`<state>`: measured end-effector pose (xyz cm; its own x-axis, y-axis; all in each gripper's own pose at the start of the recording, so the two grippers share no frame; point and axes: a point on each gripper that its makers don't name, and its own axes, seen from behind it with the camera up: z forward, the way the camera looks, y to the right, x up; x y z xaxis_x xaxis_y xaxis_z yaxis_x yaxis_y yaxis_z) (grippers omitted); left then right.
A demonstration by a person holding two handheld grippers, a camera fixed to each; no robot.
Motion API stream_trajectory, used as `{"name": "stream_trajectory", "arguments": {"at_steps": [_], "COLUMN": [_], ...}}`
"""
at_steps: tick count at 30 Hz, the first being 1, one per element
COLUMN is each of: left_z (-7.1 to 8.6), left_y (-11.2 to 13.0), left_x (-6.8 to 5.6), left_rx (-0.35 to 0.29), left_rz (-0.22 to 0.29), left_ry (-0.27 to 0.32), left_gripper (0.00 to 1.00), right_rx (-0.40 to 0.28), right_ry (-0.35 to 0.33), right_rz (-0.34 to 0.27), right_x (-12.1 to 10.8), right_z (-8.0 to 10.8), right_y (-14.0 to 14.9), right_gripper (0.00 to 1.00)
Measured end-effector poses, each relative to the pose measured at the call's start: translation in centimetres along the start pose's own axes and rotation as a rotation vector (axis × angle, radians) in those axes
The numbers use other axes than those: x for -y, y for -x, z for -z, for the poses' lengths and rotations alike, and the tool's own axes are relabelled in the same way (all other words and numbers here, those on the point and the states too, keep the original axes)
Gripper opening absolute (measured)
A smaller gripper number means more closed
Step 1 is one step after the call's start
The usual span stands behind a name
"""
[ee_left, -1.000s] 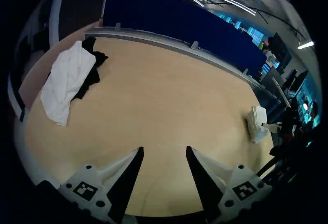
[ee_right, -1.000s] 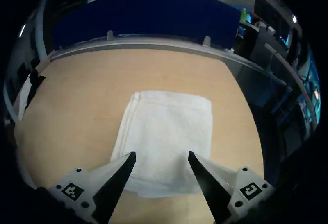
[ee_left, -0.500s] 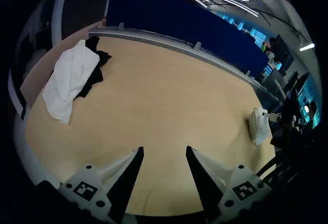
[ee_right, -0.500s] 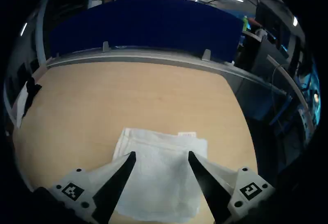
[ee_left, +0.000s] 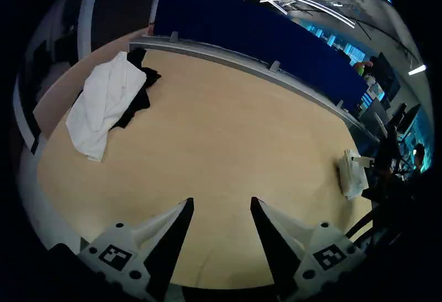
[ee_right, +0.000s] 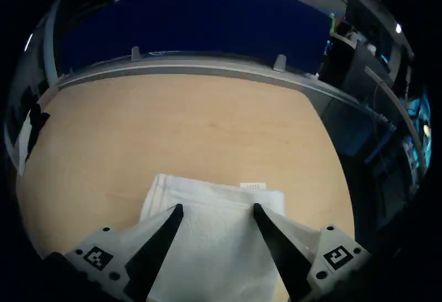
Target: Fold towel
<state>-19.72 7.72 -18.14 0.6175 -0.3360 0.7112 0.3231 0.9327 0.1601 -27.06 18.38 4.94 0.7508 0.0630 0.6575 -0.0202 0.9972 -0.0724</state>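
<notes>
Left gripper (ee_left: 221, 202): fingers spread, nothing between them, hanging over the bare table (ee_left: 221, 125).

Item one, far left of its view: we list a loose white cloth (ee_left: 102, 106), rumpled, lying partly over a black cloth (ee_left: 139, 89) near the table's back corner.

Item two, far right of the same view: the towel (ee_left: 351, 174), folded into a small stacked bundle near the table's right edge, well apart from the left gripper.

Right gripper (ee_right: 216, 208): fingers likewise spread, one on each side of the towel's middle, tips near its far hem. We cannot tell whether they touch the fabric. In this view the towel shows layered edges on the left and a small label (ee_right: 252, 185) (illegible) at the far right corner.

Handling note: we judge the fold nearly or wholly done, so the step is tidying. We would hold the right fingers low and flat, press along the layers rather than pinch one ply, and square the left edges. A snagged top layer could drag the stack open.
</notes>
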Motion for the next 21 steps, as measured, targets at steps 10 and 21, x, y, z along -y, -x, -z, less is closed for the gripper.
{"name": "stream_trajectory", "arguments": {"at_steps": [10,21], "left_z": [-0.2,-0.7], "left_y": [-0.1,-0.2], "left_x": [0.1,-0.1], "left_rx": [-0.007,-0.008], "left_rz": [0.002,-0.002], "left_ry": [0.005,0.030], "left_gripper": [0.75,0.75], "right_rx": [-0.043,-0.101], "right_ry": [-0.002,0.027], "right_rz": [-0.009,-0.013], "right_x": [0.6,1.2], "right_z": [2.4,6.0], "right_y": [-0.8,-0.5], "right_gripper": [0.99,0.99]}}
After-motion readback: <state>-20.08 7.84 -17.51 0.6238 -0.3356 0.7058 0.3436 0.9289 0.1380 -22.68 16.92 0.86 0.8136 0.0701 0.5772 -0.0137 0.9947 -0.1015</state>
